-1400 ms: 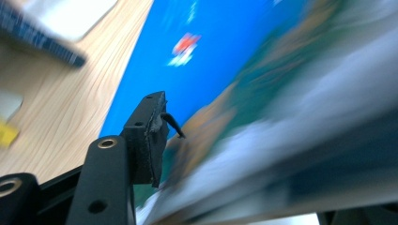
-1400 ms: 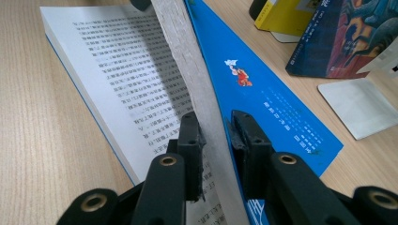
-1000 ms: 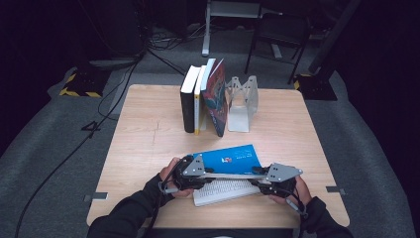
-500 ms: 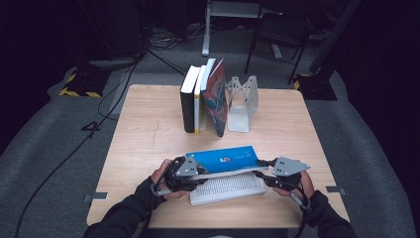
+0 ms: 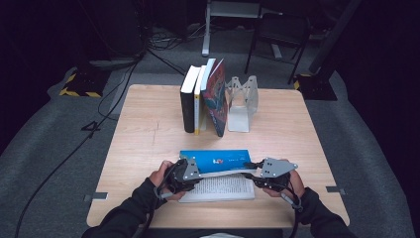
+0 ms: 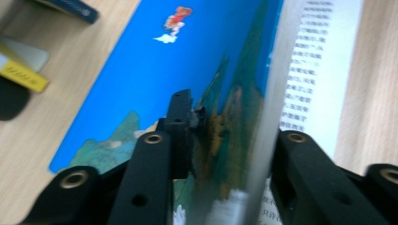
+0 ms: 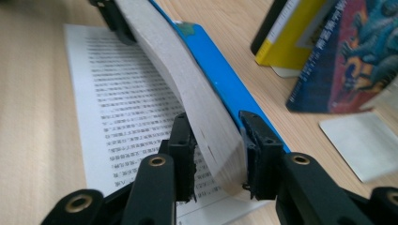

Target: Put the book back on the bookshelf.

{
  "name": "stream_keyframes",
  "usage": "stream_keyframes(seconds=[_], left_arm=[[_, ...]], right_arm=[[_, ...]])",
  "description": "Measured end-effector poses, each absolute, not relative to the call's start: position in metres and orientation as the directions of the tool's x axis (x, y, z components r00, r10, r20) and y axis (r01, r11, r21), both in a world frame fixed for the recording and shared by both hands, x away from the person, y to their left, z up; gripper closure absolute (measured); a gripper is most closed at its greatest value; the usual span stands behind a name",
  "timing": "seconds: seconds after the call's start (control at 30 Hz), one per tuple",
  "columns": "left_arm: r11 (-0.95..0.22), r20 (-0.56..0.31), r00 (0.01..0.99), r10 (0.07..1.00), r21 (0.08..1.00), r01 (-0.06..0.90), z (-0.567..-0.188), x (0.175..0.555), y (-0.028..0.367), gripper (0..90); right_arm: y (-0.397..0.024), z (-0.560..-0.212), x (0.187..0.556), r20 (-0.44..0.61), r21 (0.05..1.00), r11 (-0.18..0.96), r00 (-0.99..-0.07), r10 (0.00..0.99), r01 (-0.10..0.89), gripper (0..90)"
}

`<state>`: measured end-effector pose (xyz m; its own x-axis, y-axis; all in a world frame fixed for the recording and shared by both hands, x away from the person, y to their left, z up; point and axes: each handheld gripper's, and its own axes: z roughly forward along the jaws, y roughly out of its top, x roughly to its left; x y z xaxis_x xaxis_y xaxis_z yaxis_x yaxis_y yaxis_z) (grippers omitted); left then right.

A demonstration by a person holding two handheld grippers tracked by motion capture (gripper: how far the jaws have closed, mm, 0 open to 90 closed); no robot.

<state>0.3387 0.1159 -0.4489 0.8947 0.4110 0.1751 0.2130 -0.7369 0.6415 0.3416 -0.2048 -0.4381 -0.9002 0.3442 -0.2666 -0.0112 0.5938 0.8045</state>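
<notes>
Book: glossy blue cover; thick page block bowed.

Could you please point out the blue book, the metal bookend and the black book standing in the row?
blue book [image 5: 218,156], high view, on its cover.
metal bookend [image 5: 242,96], high view, on its upright plate.
black book [image 5: 188,106], high view, on its spine.

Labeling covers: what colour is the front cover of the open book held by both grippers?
Bright blue with a landscape illustration, on the open book; clearest in the left gripper view.

Open book before upright books
</notes>
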Motion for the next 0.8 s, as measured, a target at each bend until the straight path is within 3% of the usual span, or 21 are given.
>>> stream_keyframes(seconds=[0.2,0.33,0.37,0.5,0.73,0.8], left_arm=[[-0.727,0.141,0.903,0.406,0.649,0.225,-0.454,0.349,0.135,66.9],[-0.724,0.138,0.904,0.405,0.652,0.225,-0.453,0.35,0.137,67.0],[-0.724,0.137,0.905,0.403,0.653,0.223,-0.453,0.351,0.137,66.3],[-0.696,0.105,0.887,0.45,0.663,0.275,-0.451,0.352,0.14,59.9],[-0.695,0.127,0.854,0.504,0.647,0.313,-0.45,0.334,0.128,53.8],[-0.647,0.06,0.853,0.518,0.681,0.344,-0.448,0.33,0.121,53.8]], right_arm=[[-0.197,-0.447,0.35,-0.2,0.831,0.557,-0.936,0.289,-0.005,65.0],[-0.196,-0.459,0.358,-0.252,0.778,0.628,-0.92,0.301,-0.008,64.3],[-0.199,-0.462,0.363,-0.199,0.802,0.597,-0.928,0.315,0.031,65.1],[-0.197,-0.46,0.362,-0.219,0.8,0.6,-0.921,0.321,0.02,67.8],[-0.193,-0.459,0.356,-0.244,0.781,0.623,-0.908,0.341,0.024,67.9],[-0.191,-0.457,0.355,-0.258,0.776,0.63,-0.902,0.345,0.019,67.8]])
